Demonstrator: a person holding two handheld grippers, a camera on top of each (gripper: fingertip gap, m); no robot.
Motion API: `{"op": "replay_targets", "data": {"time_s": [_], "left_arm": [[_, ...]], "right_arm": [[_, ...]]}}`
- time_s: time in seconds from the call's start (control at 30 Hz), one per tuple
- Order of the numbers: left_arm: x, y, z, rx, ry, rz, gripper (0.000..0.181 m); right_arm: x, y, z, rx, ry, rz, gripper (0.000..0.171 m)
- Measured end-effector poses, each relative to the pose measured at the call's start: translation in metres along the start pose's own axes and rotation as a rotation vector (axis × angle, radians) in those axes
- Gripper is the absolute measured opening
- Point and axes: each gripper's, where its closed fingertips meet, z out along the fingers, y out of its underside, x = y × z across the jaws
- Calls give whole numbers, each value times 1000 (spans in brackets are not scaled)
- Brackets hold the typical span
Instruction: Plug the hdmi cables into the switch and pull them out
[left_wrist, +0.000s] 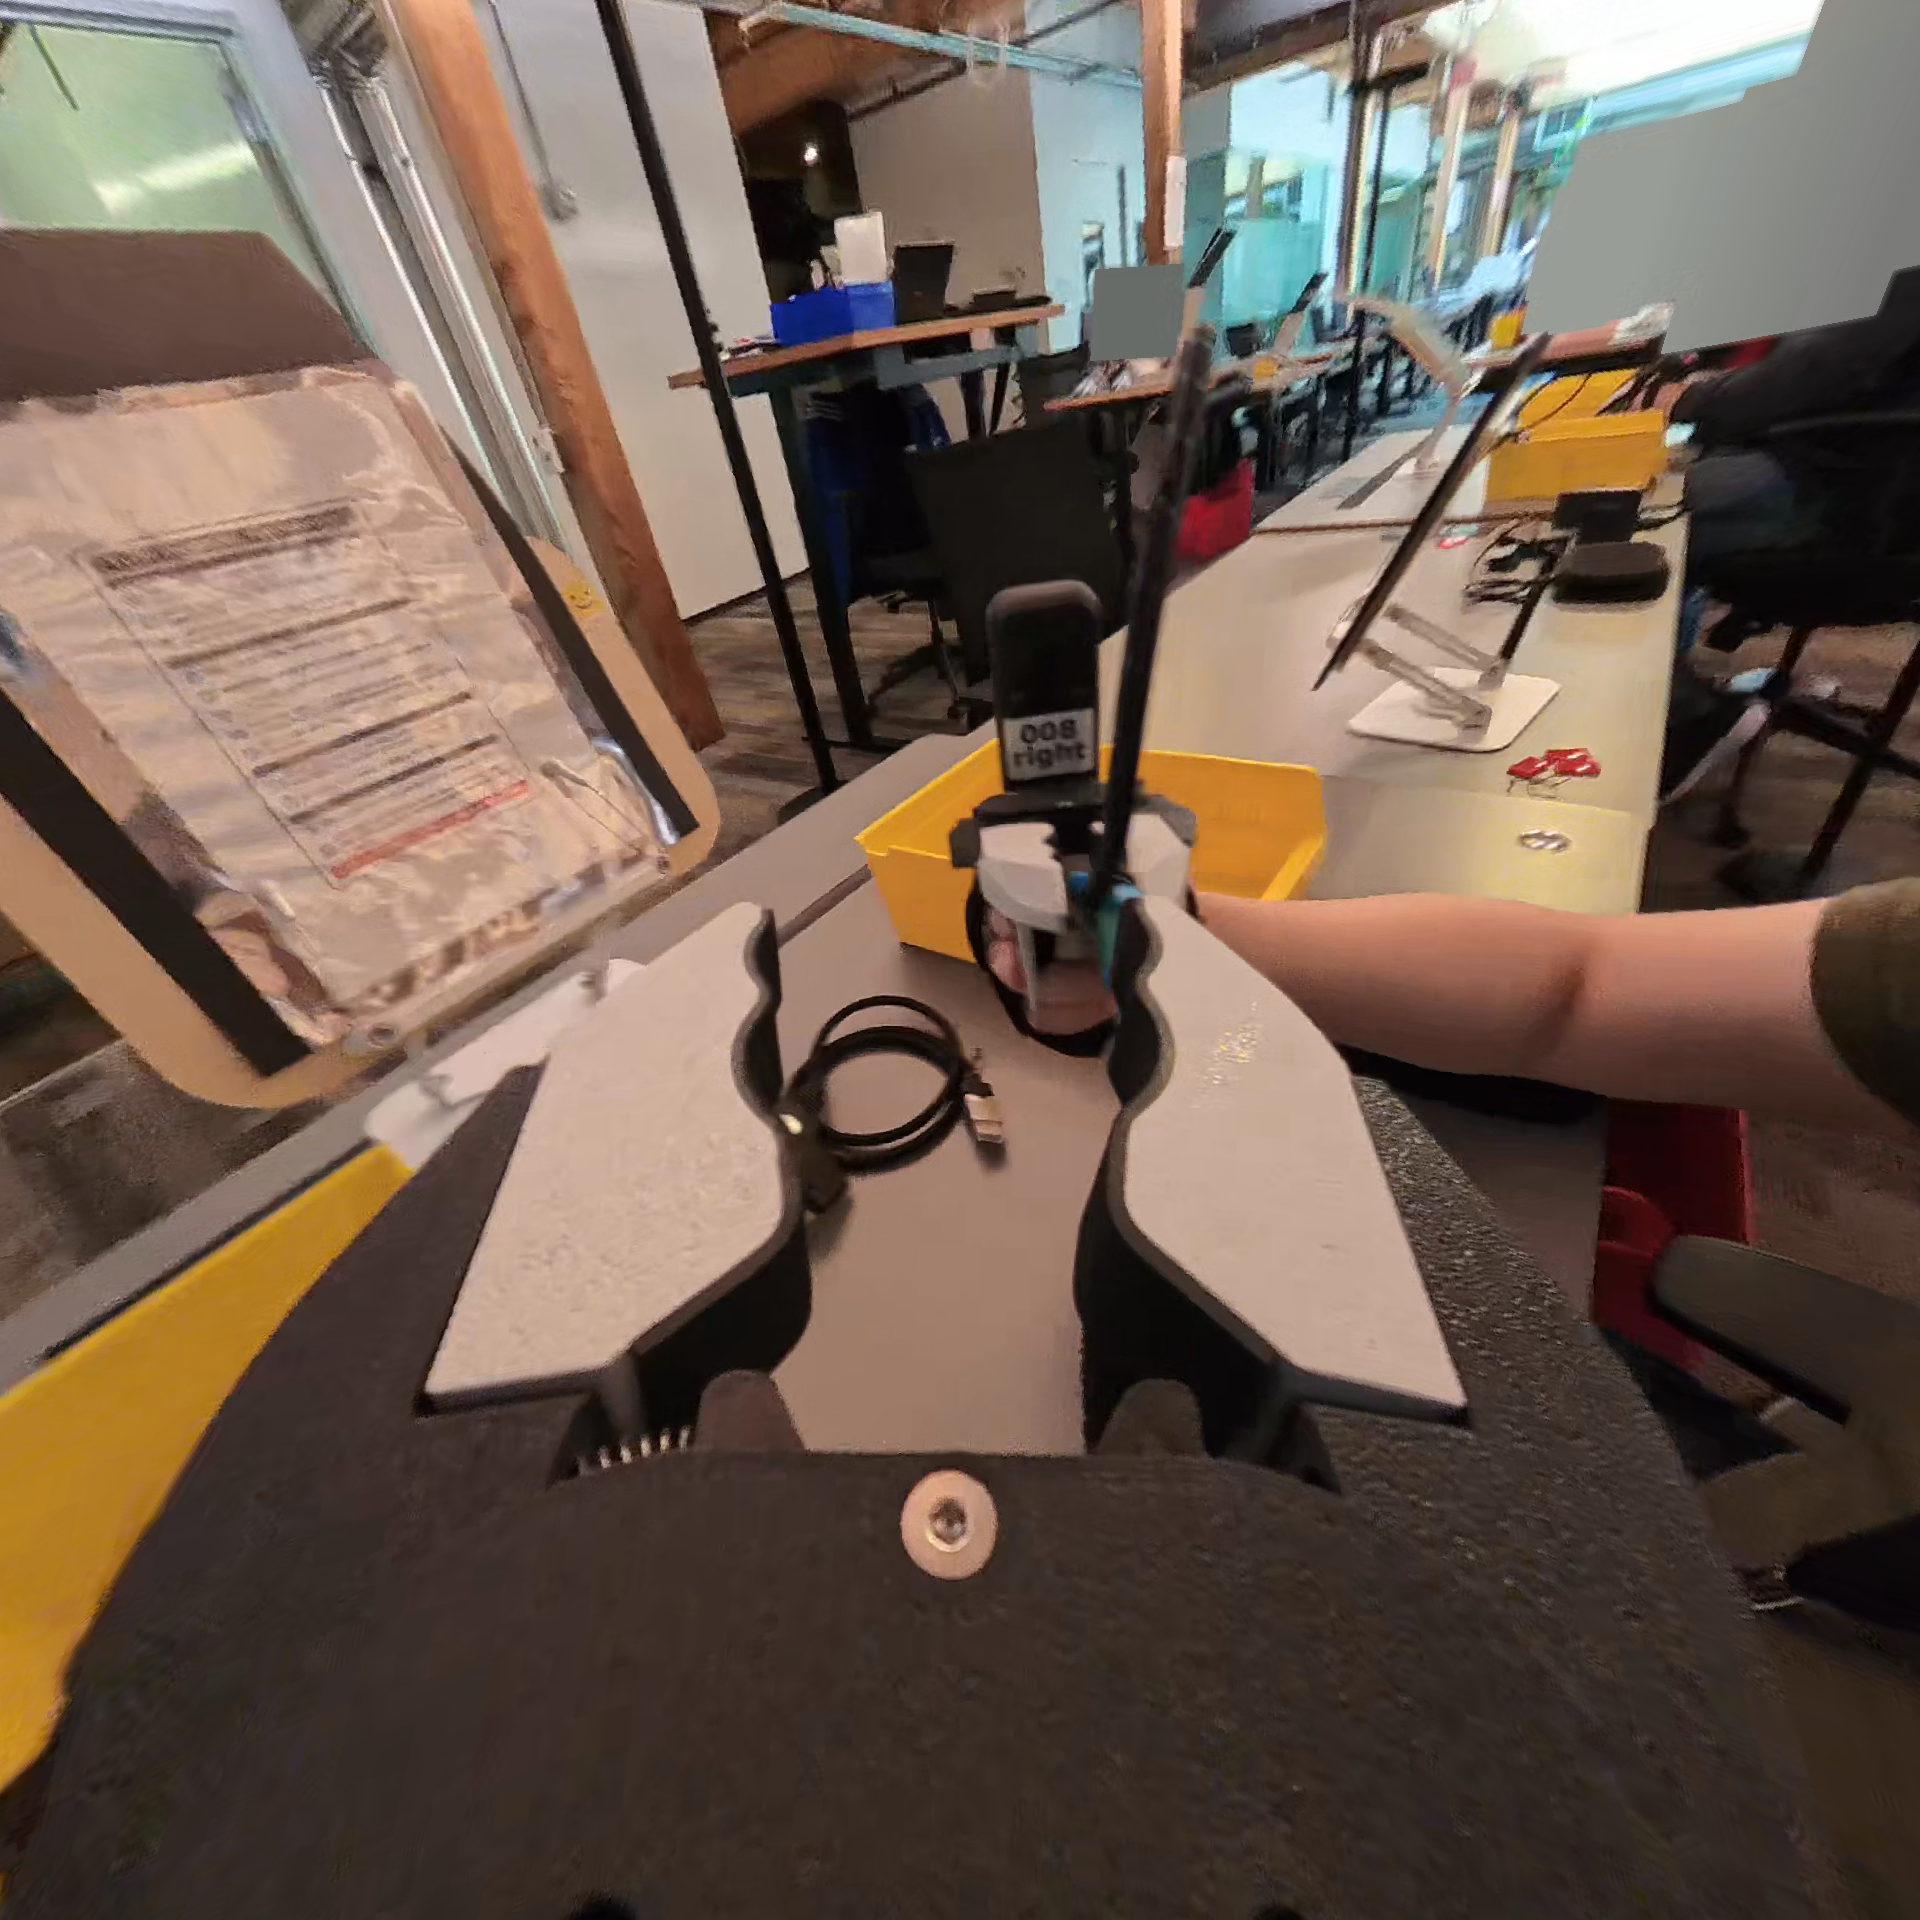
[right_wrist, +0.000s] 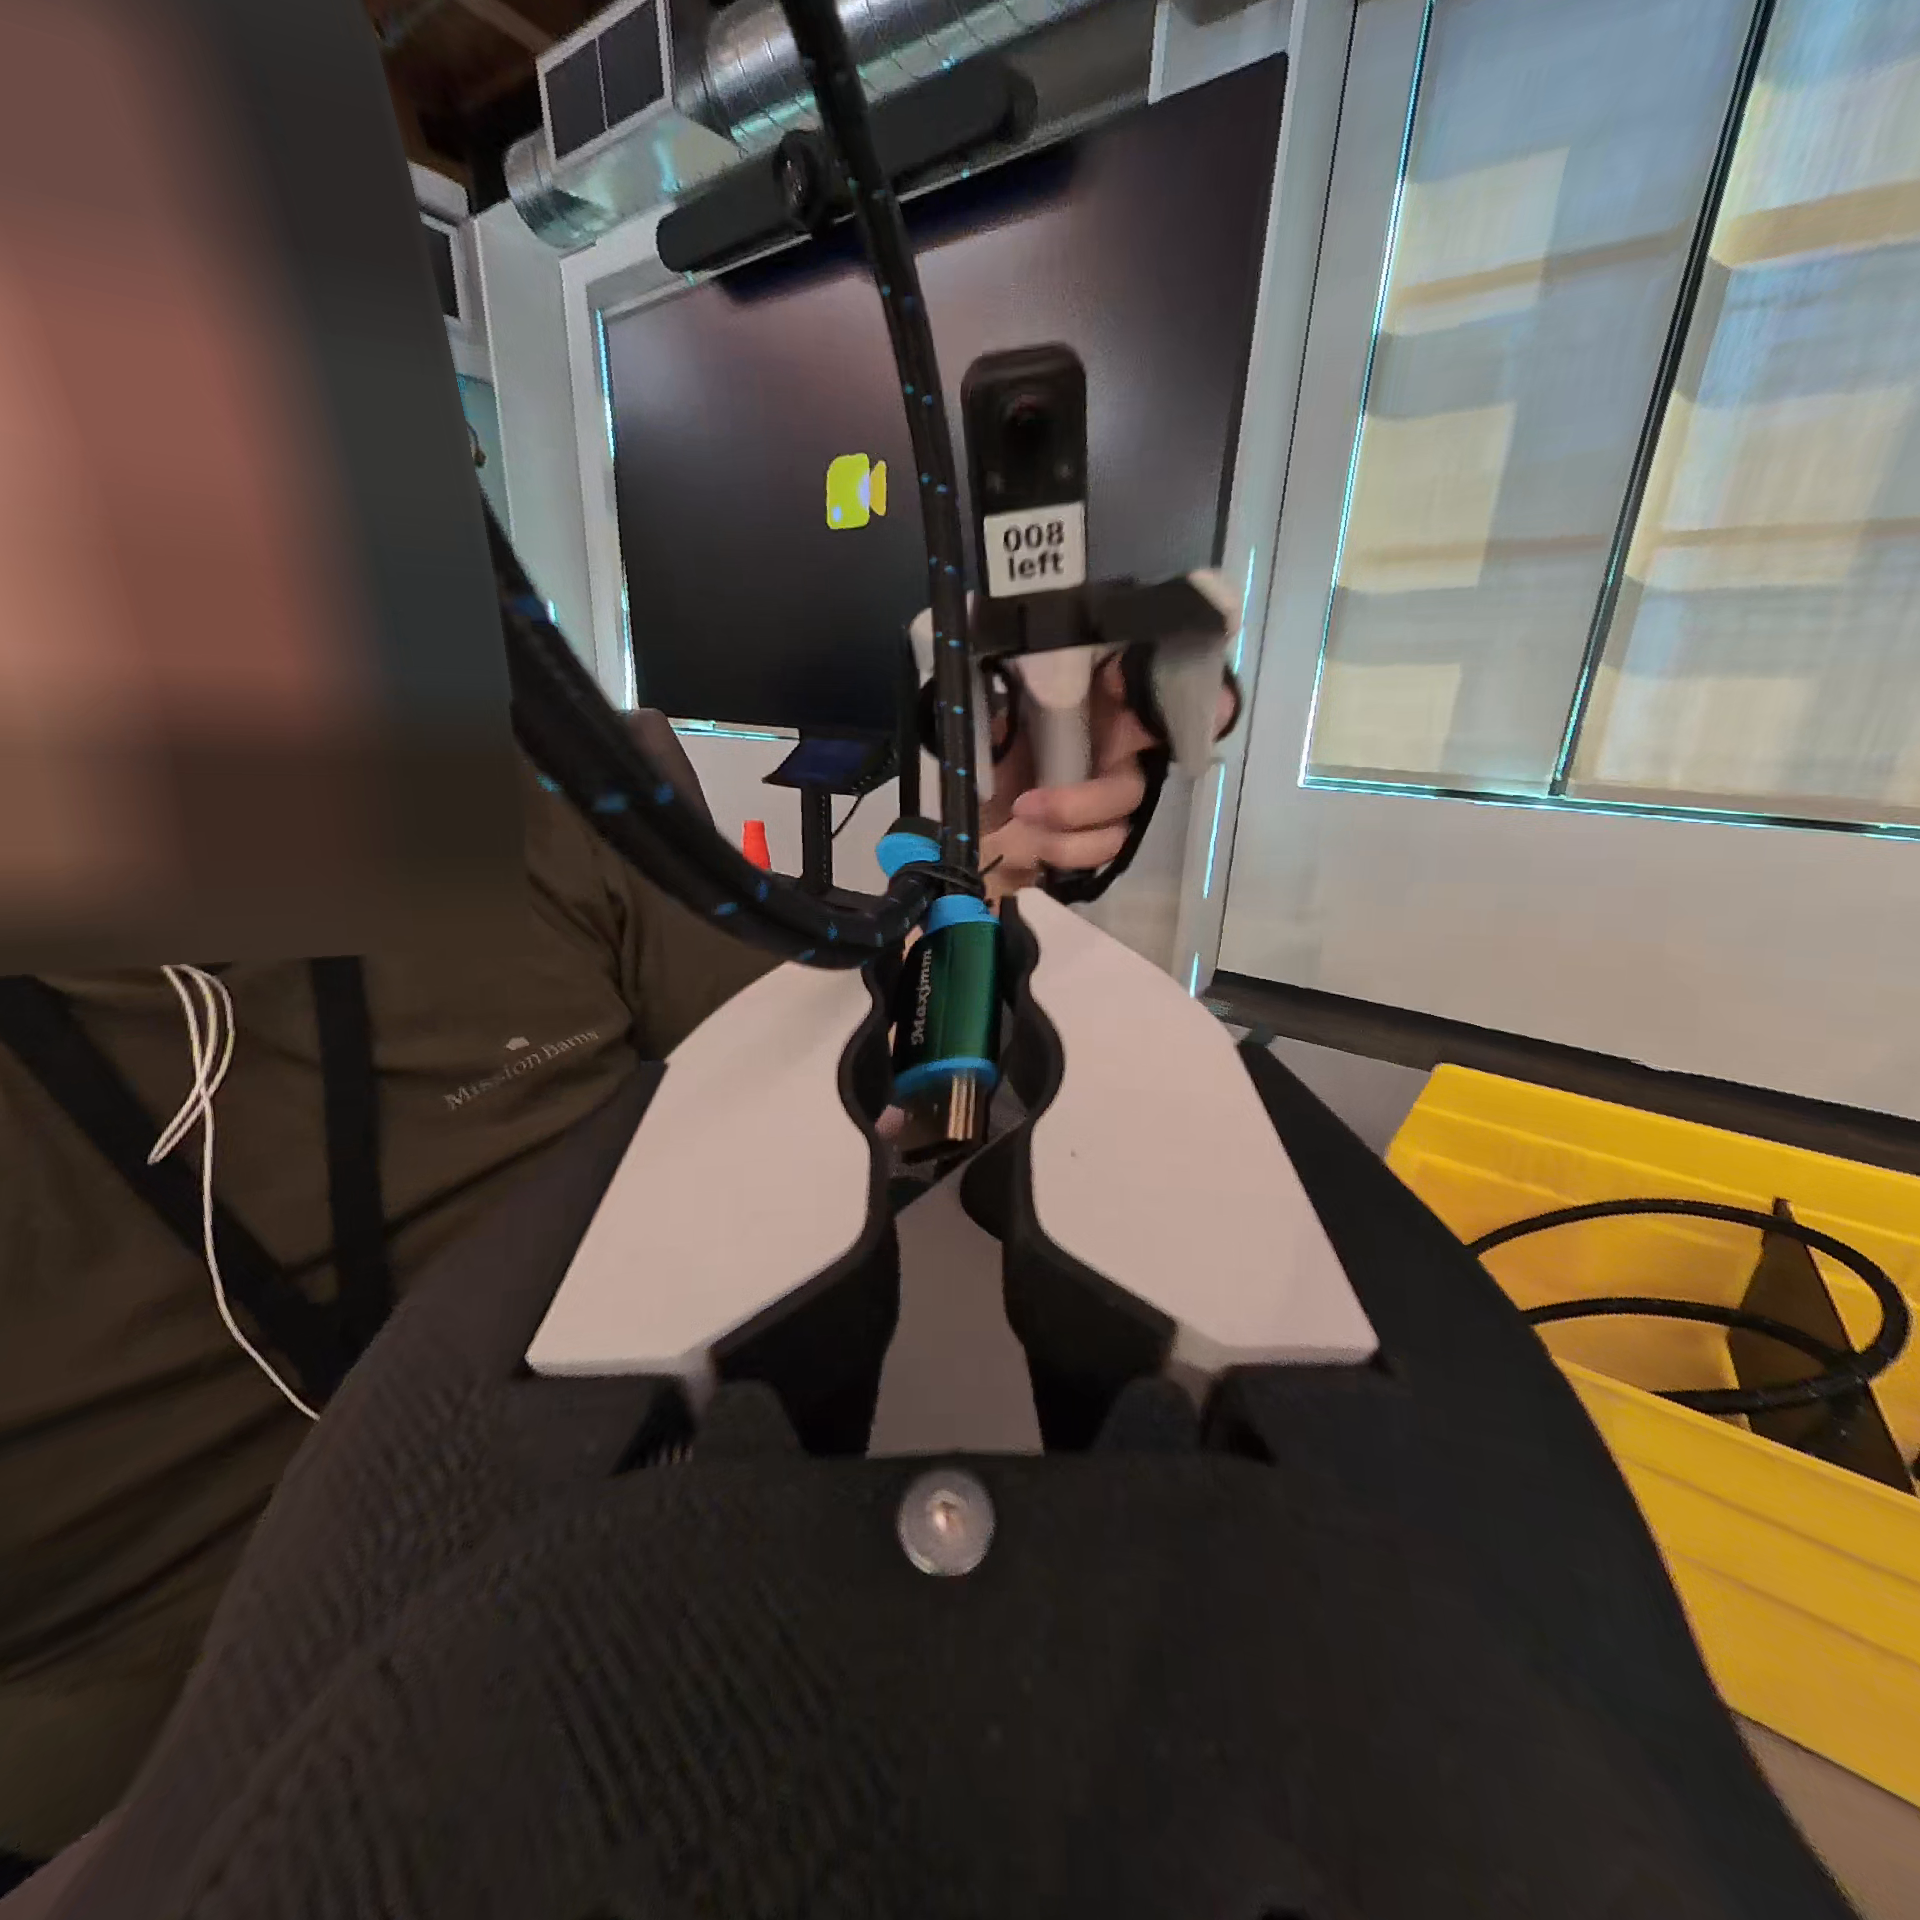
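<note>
My right gripper is shut on a green HDMI plug with blue collars, metal tip pointing back toward the camera. Its black braided cable rises up and loops to the left, tied in a bundle. My left gripper is open and empty, held above the dark table. The two grippers face each other closely; the right one shows just past my left fingertips, and the left one shows behind the plug. A thin coiled black cable lies on the table under my left gripper. No switch is in view.
A yellow bin stands behind the right gripper; in the right wrist view the bin holds a black cable. A board with a plastic-sleeved sheet leans at the left. A red bin sits at the right. The person's forearm crosses from the right. The tips of one gripper are about 10 cm away from the tips of the other.
</note>
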Motion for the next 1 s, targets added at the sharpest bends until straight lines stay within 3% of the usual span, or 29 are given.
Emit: {"op": "replay_targets", "data": {"time_s": [0.23,0.43,0.63,0.8,1.0], "left_arm": [[34,46,20,53,202,-287,58],[50,60,29,81,376,-500,43],[42,74,19,23,273,-435,42],[10,80,-5,46,89,-390,41],[-25,104,-26,55,-69,-397,40]], "right_arm": [[4,13,4,-119,82,-154,19],[-7,1,8,-63,59,-258,19],[-13,-20,-3,-19,62,-270,18],[-24,-48,-19,67,58,-281,18],[-17,-47,-29,24,115,-292,18]]}}
